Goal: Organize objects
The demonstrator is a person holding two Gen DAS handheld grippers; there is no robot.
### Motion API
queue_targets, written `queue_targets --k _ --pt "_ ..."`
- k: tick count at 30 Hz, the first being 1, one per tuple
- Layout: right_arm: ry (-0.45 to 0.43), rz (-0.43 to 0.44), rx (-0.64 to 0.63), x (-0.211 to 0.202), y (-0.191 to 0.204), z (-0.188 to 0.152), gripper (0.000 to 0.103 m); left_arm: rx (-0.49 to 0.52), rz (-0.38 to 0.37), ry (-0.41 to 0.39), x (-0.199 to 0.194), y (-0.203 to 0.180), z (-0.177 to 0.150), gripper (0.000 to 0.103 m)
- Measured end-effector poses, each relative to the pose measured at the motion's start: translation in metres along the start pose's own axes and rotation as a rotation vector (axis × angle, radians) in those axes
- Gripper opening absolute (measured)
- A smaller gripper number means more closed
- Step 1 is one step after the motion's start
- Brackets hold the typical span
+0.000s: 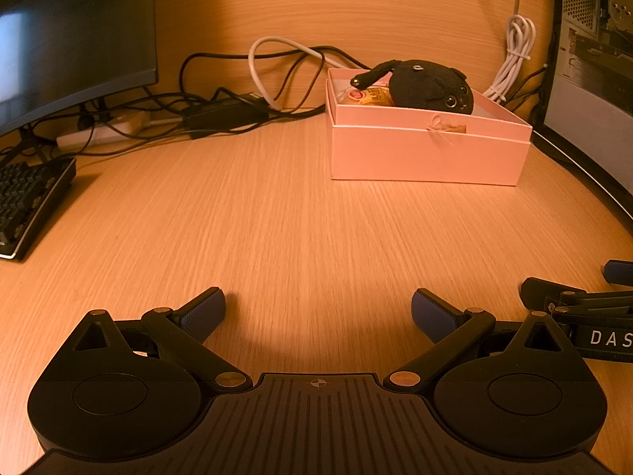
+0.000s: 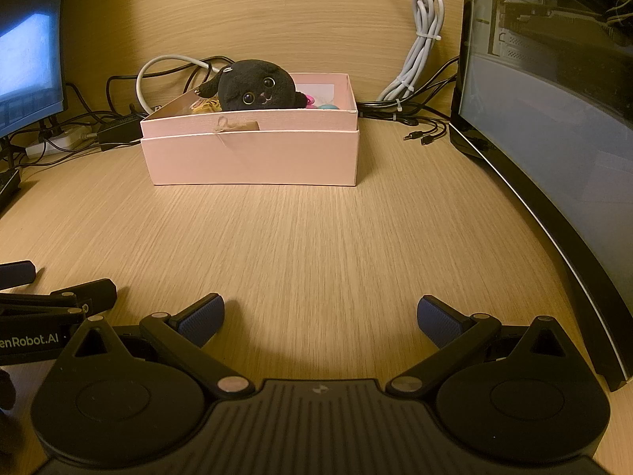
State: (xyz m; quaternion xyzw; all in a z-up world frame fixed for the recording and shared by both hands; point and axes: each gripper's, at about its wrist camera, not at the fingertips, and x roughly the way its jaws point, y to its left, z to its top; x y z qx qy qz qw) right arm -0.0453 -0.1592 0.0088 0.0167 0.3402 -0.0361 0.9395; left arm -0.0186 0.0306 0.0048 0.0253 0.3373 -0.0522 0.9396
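A pink box (image 1: pixel 427 154) (image 2: pixel 253 156) stands on the wooden desk at the back. A black plush cat (image 1: pixel 429 86) (image 2: pixel 255 86) lies inside it, poking above the rim, with small yellow (image 1: pixel 374 97) and pink and blue items (image 2: pixel 320 105) beside it. My left gripper (image 1: pixel 318 314) is open and empty, low over the desk, well short of the box. My right gripper (image 2: pixel 320 318) is open and empty, also short of the box. Each gripper shows at the edge of the other's view (image 1: pixel 585 304) (image 2: pixel 47 297).
A monitor (image 1: pixel 71 35) and keyboard (image 1: pixel 27 202) stand at the left, with a tangle of cables and a power strip (image 1: pixel 103 134) behind. A computer case (image 2: pixel 554 118) stands at the right. A bundled white cable (image 2: pixel 419 59) hangs on the back wall.
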Motion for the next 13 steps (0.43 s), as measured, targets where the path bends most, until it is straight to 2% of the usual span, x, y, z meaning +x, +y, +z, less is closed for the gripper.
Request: queue_targets --k 13 --pt "0.0 0.0 0.0 -0.0003 0.0 0.0001 0.103 -0.001 -0.001 0.0 0.0005 -0.0009 0.0005 0.103"
